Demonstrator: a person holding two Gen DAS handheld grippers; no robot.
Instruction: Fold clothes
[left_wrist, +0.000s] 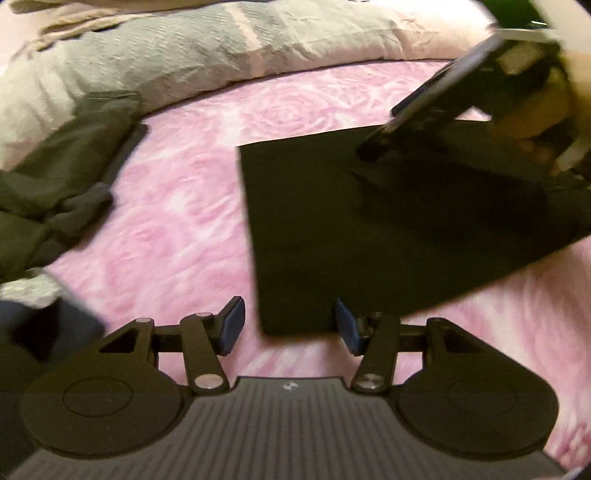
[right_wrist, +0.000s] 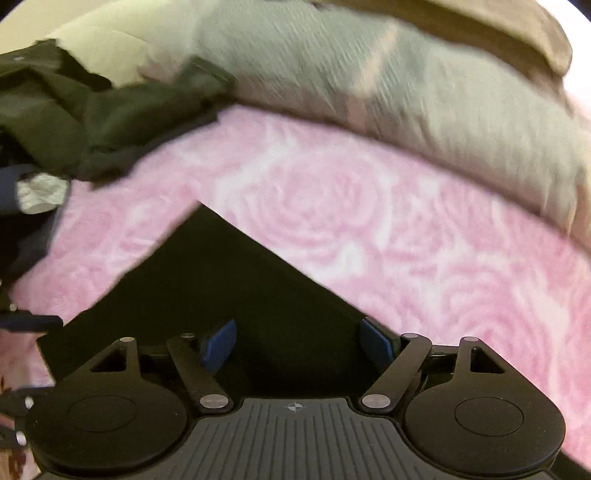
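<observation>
A black folded garment (left_wrist: 354, 229) lies flat on the pink rose-patterned bedspread (left_wrist: 177, 206). My left gripper (left_wrist: 290, 325) is open and empty, its fingers straddling the garment's near corner. In the left wrist view the right gripper (left_wrist: 373, 147) comes in from the upper right, hovering over the garment's far part; its jaws are not clear there. In the right wrist view the right gripper (right_wrist: 297, 341) is open and empty just above the same black garment (right_wrist: 207, 280), whose corner points away.
A heap of dark green clothes (left_wrist: 62, 184) lies at the left, also in the right wrist view (right_wrist: 92, 122). A grey and white duvet (left_wrist: 192, 48) is bunched along the back (right_wrist: 406, 85). A white crumpled item (right_wrist: 40, 194) sits at the left edge.
</observation>
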